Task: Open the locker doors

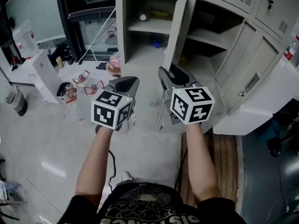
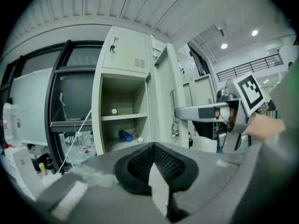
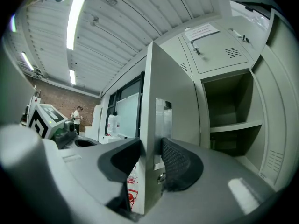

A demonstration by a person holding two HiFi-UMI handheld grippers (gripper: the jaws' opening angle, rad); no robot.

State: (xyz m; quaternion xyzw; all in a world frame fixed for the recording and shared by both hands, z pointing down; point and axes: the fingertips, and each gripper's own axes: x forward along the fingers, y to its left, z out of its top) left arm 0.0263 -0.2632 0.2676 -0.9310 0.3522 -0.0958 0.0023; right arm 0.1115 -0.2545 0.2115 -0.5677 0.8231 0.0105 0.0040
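Right gripper (image 3: pixel 150 158): clamped on the near edge of the open locker door (image 3: pixel 170 92) | left gripper (image 2: pixel 153 149): clenched, empty, just left of it | door: swung out between two open compartments

A: The left gripper (image 2: pixel 153 146) had its jaws together, nothing between them.

B: Ahead, the open locker door (image 2: pixel 163 101) stood edge-on, the right gripper (image 2: pixel 187 112) at it. A blue bottle (image 2: pixel 124 136) lay below the shelf (image 2: pixel 121 117).
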